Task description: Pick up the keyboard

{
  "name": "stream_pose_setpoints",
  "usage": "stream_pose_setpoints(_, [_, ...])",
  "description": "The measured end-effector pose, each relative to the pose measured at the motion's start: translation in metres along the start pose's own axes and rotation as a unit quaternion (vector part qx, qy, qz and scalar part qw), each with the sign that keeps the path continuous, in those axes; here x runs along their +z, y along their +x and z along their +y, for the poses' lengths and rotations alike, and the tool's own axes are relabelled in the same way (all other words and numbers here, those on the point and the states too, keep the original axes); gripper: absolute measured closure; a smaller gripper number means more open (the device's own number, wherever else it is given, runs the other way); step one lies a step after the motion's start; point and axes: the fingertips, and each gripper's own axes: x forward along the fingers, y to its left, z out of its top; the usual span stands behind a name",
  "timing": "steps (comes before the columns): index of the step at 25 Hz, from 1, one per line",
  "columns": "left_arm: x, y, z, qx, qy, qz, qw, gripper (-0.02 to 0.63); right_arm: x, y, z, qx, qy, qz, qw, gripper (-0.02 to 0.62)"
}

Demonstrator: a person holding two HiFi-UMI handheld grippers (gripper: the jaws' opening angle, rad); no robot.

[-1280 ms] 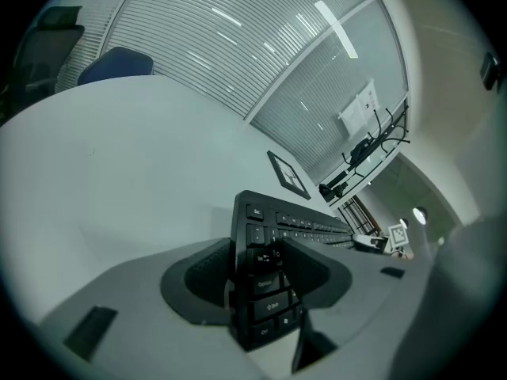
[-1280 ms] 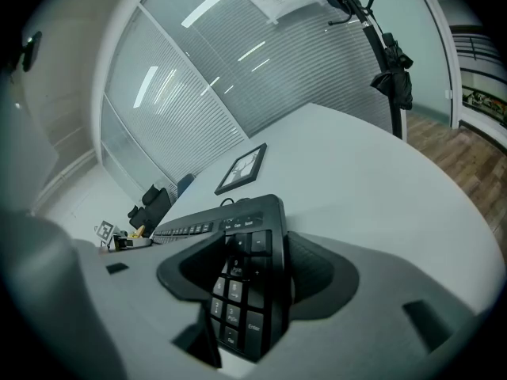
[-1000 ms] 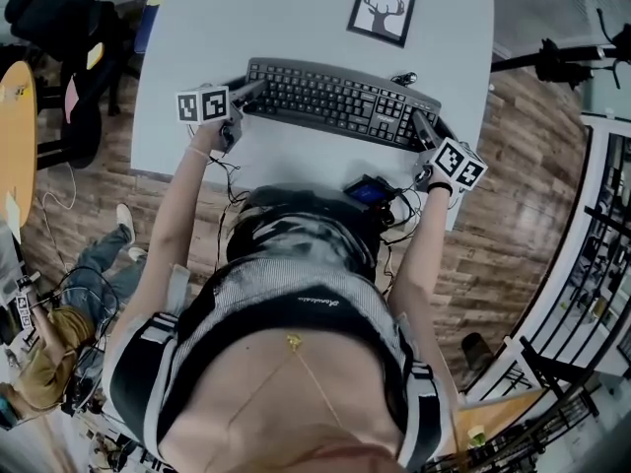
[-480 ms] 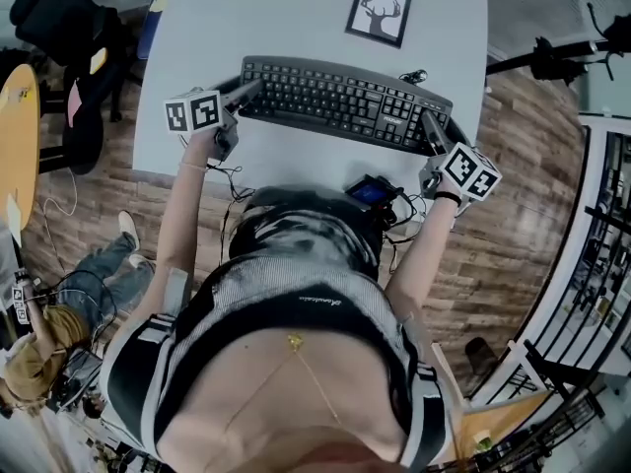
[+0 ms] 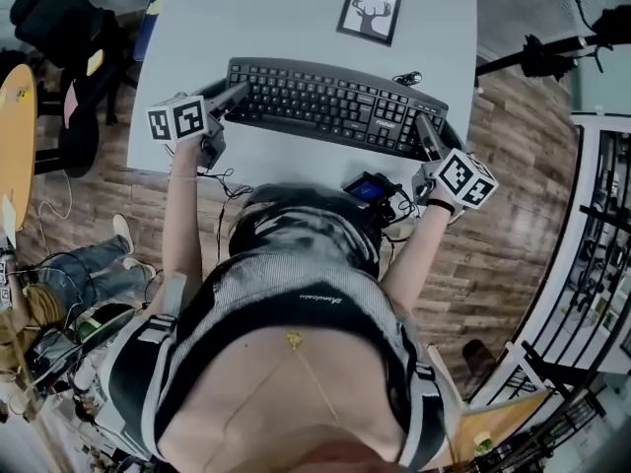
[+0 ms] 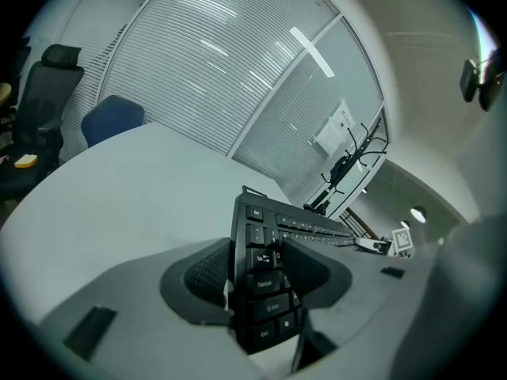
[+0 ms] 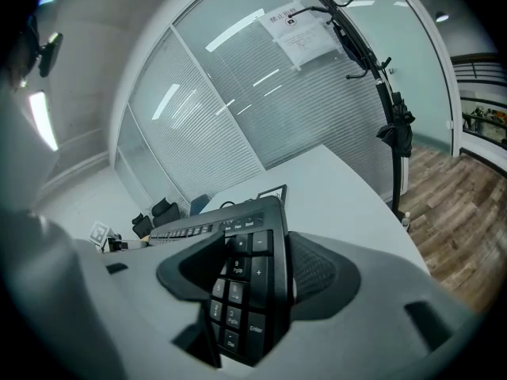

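The keyboard (image 5: 335, 106) is seen across the upper middle of the head view, over the pale tabletop (image 5: 296, 18) and just below a framed deer picture (image 5: 369, 12). Its left end is clamped in the left hand-held gripper (image 5: 235, 97): in the left gripper view one pad is pressed on the key face beside the Caps and Ctrl keys, the other on the underside. Its right end is clamped the same way in the right hand-held gripper (image 5: 426, 131), with the pads closed across the number pad. With both ends gripped, the lifting step is judged to be in hand. The keyboard appears to be clear of the tabletop, though the gap beneath it is not plainly shown. For the next move, both ends would have to be raised together and kept level, so that the body is neither twisted nor pulled out of the pads. Slack would also have to be allowed for the cable (image 5: 406, 77) coiled at the far right edge.
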Motion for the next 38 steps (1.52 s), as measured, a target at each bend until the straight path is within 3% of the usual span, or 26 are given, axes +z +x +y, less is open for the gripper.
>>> stream_pose_setpoints(15, [0.020,-0.023,-0.035,0.035,0.038,-0.039,0.9979,0.410,0.012,-0.029,0.001,0.013,0.003,-0.013,1.000,0.350])
stream_pose_setpoints(29, [0.008,-0.026,-0.038,0.022,0.010,-0.032,0.9992,0.410,0.017,-0.028,0.004,0.016,-0.004,-0.008,1.000,0.350])
stream_pose_setpoints(38, [0.020,-0.029,-0.037,0.039,0.030,-0.047,0.9977,0.410,0.015,-0.028,0.004,0.013,-0.003,-0.009,1.000,0.350])
